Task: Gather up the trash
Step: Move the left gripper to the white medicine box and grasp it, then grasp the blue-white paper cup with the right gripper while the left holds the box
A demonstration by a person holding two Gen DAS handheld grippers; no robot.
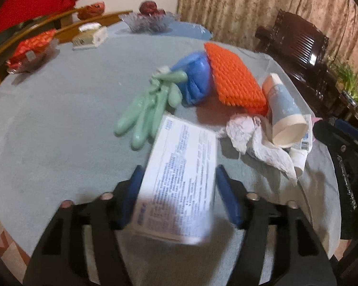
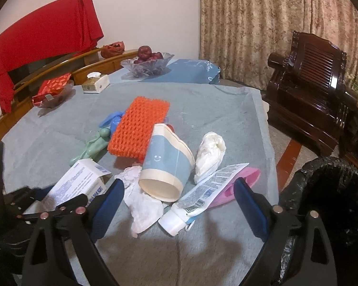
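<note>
My left gripper (image 1: 179,183) is shut on a white printed carton (image 1: 179,178) and holds it above the grey cloth; the carton also shows in the right wrist view (image 2: 80,183). Trash lies in a pile: a green glove (image 1: 145,109), a blue glove (image 1: 195,78), an orange mesh sponge (image 1: 236,76), a paper cup (image 2: 165,164), crumpled tissue (image 2: 143,202), a white tube (image 2: 198,197), a pink item (image 2: 238,186) and a white wad (image 2: 210,155). My right gripper (image 2: 179,190) is open and empty, its fingers either side of the cup and tube.
A black-lined trash bin (image 2: 329,202) stands at the right, beside the table. At the back are a glass fruit bowl (image 2: 146,65), a tissue box (image 2: 95,84) and a dish of red packets (image 2: 52,93). A dark wooden chair (image 2: 315,81) stands to the right.
</note>
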